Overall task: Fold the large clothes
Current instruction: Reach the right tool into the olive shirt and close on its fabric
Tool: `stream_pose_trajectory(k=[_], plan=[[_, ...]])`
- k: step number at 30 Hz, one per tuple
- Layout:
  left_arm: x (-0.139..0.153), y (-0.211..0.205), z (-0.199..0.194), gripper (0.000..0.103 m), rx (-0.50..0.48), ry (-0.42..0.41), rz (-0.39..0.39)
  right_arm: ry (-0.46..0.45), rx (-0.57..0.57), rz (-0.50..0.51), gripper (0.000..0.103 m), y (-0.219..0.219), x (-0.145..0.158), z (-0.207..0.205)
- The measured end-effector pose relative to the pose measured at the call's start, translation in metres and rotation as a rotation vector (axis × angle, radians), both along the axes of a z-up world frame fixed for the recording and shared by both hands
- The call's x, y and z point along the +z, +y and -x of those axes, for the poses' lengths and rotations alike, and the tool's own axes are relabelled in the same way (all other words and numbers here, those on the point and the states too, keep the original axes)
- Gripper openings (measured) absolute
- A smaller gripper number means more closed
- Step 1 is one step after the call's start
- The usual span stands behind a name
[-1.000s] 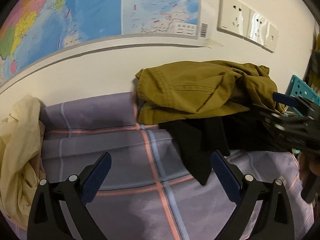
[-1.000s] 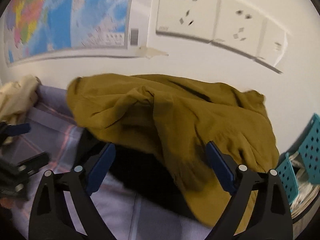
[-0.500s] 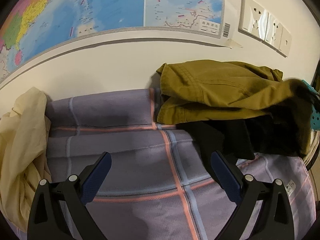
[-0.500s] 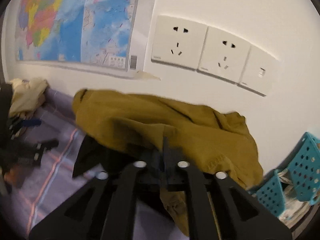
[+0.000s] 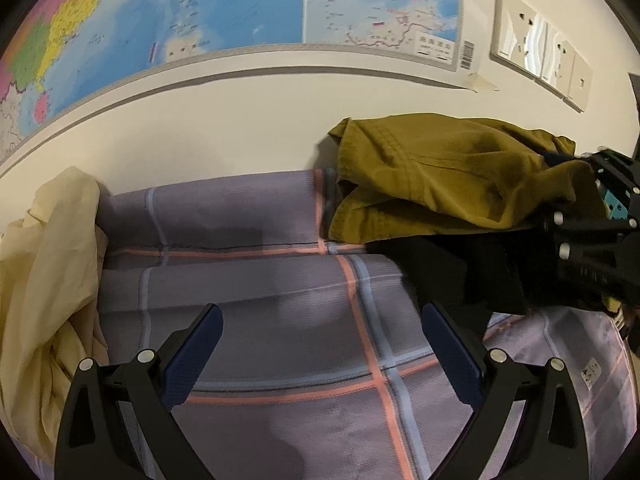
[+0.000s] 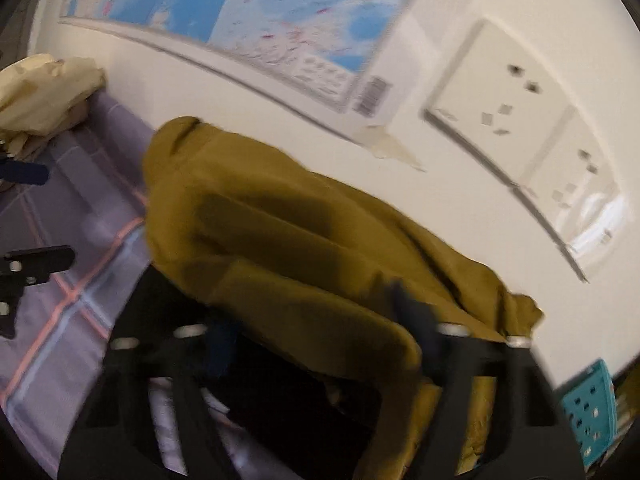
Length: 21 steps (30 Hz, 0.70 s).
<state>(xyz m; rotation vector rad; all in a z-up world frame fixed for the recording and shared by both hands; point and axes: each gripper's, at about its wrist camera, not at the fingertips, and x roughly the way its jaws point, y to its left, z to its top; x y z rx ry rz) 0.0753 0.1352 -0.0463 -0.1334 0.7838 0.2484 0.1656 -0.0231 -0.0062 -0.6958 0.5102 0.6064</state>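
- Against the wall, under the map (image 5: 248, 12), the olive garment (image 5: 440, 184) lies bunched on top of a black garment (image 5: 452, 276), both at the far right of the plaid sheet (image 5: 280, 308)
- At the right edge of the left wrist view, the right gripper (image 6: 320, 332) reaches into that pile; its jaws are opening, with a thick fold of olive cloth between them, though blur hides whether the pads press on it
- Left gripper (image 5: 320, 356) hovers over bare sheet with its jaws wide apart and nothing between them, well apart from the pile
- A cream garment (image 5: 48, 280) is heaped at the sheet's left end, untouched
- Risk: with the jaws easing apart, the fold may slip free, so a pull would leave the garment crumpled where it lies
- Risk: the olive layer rests directly on the black one; a deep bite could drag both out together and tangle them
- Risk: the teal basket (image 6: 592, 408) sits just beside the pile, so a sideways sweep could snag cloth on it or knock it
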Motion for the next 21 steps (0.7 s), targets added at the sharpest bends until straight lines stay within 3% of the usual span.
stream_pose_trajectory(k=[1, 2, 4, 6, 7, 9, 10, 13, 16, 18, 19, 20, 21], plan=[[-0.001, 0.001, 0.0, 0.096, 0.001, 0.002, 0.0, -0.005, -0.008, 0.014, 0.018, 0.0, 0.001, -0.001], [-0.001, 0.001, 0.0, 0.096, 0.001, 0.004, -0.002, -0.005, -0.014, 0.007, 0.006, -0.005, 0.007, 0.0], [-0.002, 0.003, 0.0, 0.096, 0.002, 0.002, -0.007, -0.027, -0.034, -0.104, 0.006, -0.025, 0.035, 0.005], [-0.003, 0.006, -0.001, 0.096, 0.005, 0.004, -0.009, -0.067, -0.076, -0.189, 0.014, -0.043, 0.055, 0.008], [-0.003, 0.007, -0.003, 0.096, 0.007, 0.006, -0.009, -0.078, -0.089, -0.194, 0.028, -0.047, 0.059, 0.007], [-0.005, 0.007, -0.004, 0.096, 0.008, 0.013, -0.014, -0.022, -0.063, -0.138, 0.042, -0.039, 0.05, 0.003], [-0.005, 0.007, -0.003, 0.096, 0.008, 0.012, -0.016, -0.014, -0.046, -0.094, 0.054, -0.031, 0.042, 0.003], [-0.007, 0.008, -0.003, 0.096, 0.011, 0.011, -0.024, -0.04, -0.018, 0.006, 0.066, -0.008, 0.017, -0.004], [-0.008, 0.01, -0.004, 0.096, 0.013, 0.013, -0.022, -0.032, -0.013, 0.063, 0.068, 0.012, -0.002, -0.019], [-0.009, 0.011, -0.004, 0.096, 0.014, 0.013, -0.029, -0.023, 0.0, 0.049, 0.041, 0.017, -0.004, -0.022], [-0.009, 0.013, -0.004, 0.096, 0.015, 0.014, -0.029, 0.018, 0.022, 0.008, 0.014, 0.015, 0.003, -0.025], [-0.009, 0.014, -0.004, 0.096, 0.016, 0.013, -0.028, 0.025, 0.018, -0.019, 0.004, 0.011, 0.011, -0.024], [-0.009, 0.016, -0.004, 0.096, 0.019, 0.012, -0.025, -0.012, 0.007, -0.043, 0.004, 0.007, 0.024, -0.021]])
